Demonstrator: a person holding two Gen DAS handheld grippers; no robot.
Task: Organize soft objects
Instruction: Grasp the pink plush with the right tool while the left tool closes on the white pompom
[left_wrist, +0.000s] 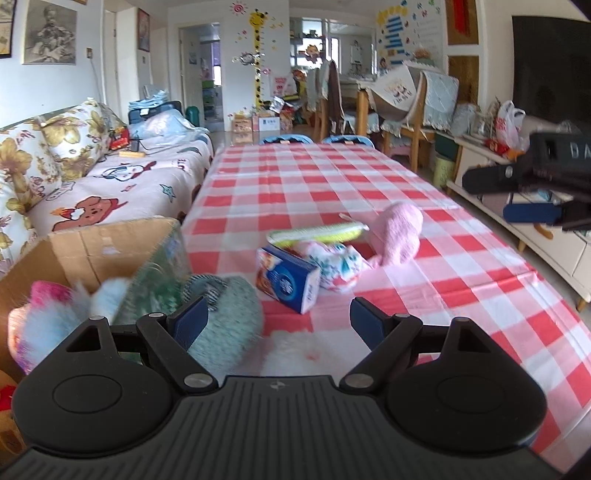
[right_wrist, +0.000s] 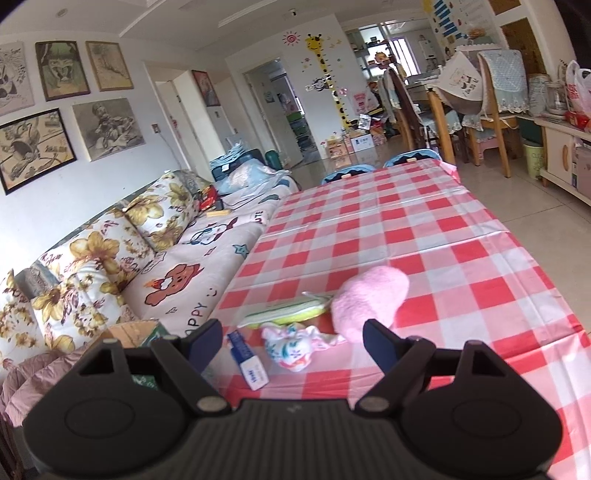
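On the red-checked table (left_wrist: 332, 177) lie a pink plush (left_wrist: 400, 230), a floral cloth bundle (left_wrist: 338, 266), a green-yellow flat pouch (left_wrist: 317, 232) and a blue tissue box (left_wrist: 290, 277). A cardboard box (left_wrist: 92, 247) at the left holds fluffy pink and blue toys (left_wrist: 48, 314). A teal plush (left_wrist: 229, 314) lies blurred by my left gripper's left finger, a white fluffy item (left_wrist: 306, 350) below. My left gripper (left_wrist: 279, 321) is open and empty. My right gripper (right_wrist: 291, 341) is open, above the floral bundle (right_wrist: 291, 347), the pink plush (right_wrist: 365, 299) beyond.
A sofa (left_wrist: 122, 177) with floral cushions runs along the table's left side. Chairs (left_wrist: 406, 110) and a cabinet (left_wrist: 535, 229) stand at the right. The right gripper (left_wrist: 532, 195) shows in the left wrist view at the right edge.
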